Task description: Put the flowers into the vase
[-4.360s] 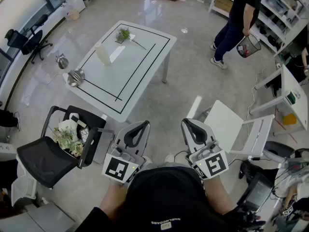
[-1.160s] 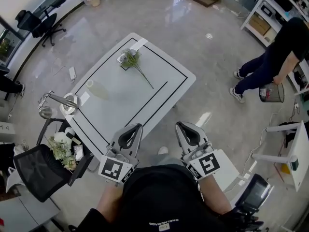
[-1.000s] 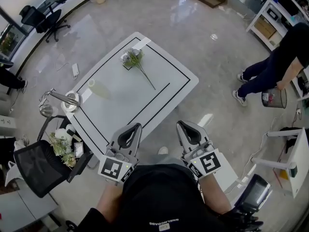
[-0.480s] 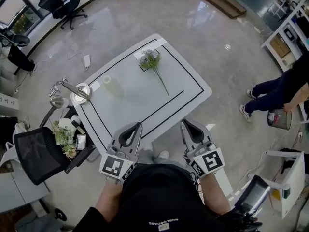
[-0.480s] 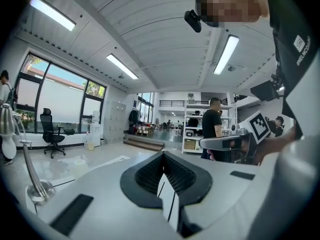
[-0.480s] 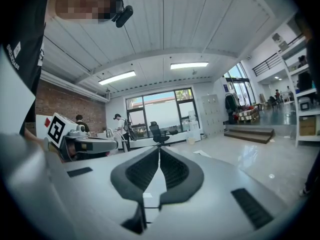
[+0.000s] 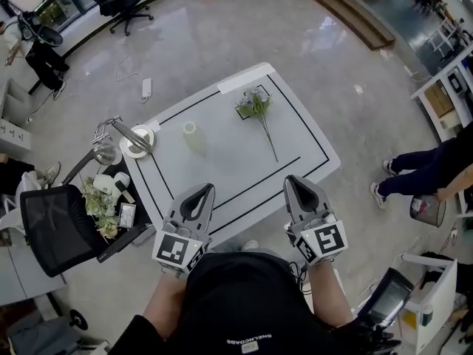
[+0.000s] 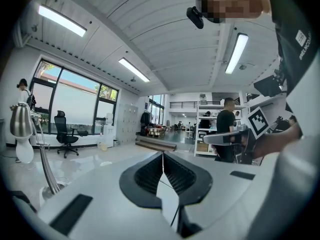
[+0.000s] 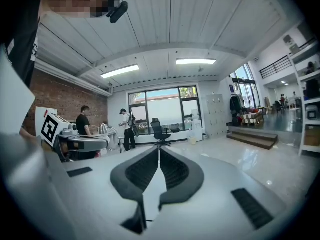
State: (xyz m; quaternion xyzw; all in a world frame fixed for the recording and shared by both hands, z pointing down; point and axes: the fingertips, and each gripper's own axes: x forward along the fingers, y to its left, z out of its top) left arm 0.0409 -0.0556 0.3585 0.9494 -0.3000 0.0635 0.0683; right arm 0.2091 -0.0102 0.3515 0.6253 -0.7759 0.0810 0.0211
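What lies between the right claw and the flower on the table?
In the head view, only bare white tabletop crossed by black lines separates the shut right claw from the flower.

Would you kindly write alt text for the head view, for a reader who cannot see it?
The left gripper and right gripper, both shut and empty, hover before a white table bearing a flower and a pale vase.

The floor (image 7: 222, 35) is glossy and reflective, the white table (image 7: 229, 165) smooth, the pale vase (image 7: 194, 137) matt.
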